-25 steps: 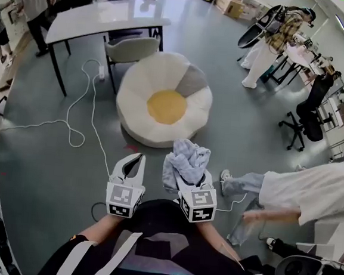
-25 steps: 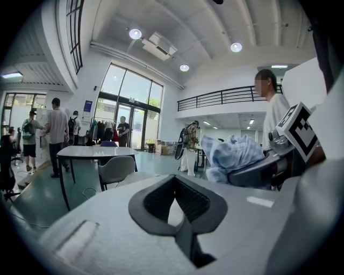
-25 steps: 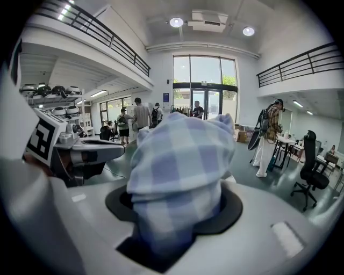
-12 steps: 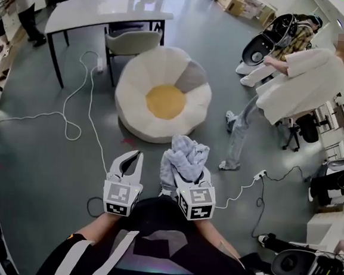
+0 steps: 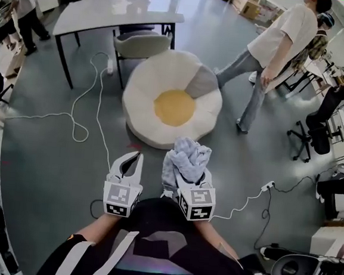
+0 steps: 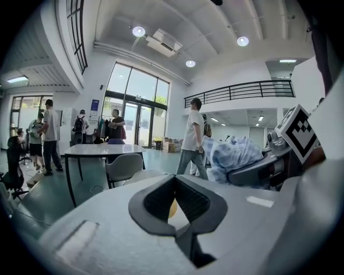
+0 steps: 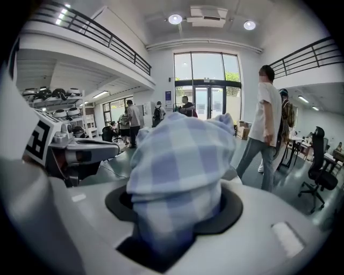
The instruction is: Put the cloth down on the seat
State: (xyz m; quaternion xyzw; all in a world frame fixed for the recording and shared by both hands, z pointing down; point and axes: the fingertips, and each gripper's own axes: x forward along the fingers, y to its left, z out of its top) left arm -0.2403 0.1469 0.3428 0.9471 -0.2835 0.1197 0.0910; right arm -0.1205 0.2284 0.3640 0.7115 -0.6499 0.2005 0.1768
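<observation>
Grey floor [image 5: 45, 153] of a big open hall, seen steeply from above. Nearest, at 6 o'clock, is the operator's dark torso, with both claws held out ahead over bare floor.

Left claw [image 5: 137, 156] is clenched, tips meeting, nothing in it. Its own view shows only a sliver of the seat's yellow through the hollow behind the tips.

Right claw [image 5: 190, 177] sits just beside it at 3 o'clock, grasping the cloth [image 5: 187, 156]. The cloth is pale blue checked fabric, bunched, wedged between the jaws and piling up above them. In the right gripper view it fills the whole opening. It is up in the air and touches nothing but that claw.

Next out, at 12 o'clock from the claws, is the seat [image 5: 142, 101]. It is a round white floor cushion with a yellow centre [image 5: 174, 107] and a grey wedge [image 5: 202, 82], nothing lying on it. A strip of floor lies between the claws and its near rim. A white cable [image 5: 95, 121] snakes over the floor at 10 o'clock.

Farther off, a grey chair [image 5: 141, 44] stands at the seat's 11 o'clock and a person [image 5: 275, 47] is mid-stride at its 2 o'clock.

Progress, my read: pick-up done, cloth secure, roughly halfway. Left to do: close the gap, get the cloth over the cushion, lower it, release. The passer-by near the seat could get in the way.
</observation>
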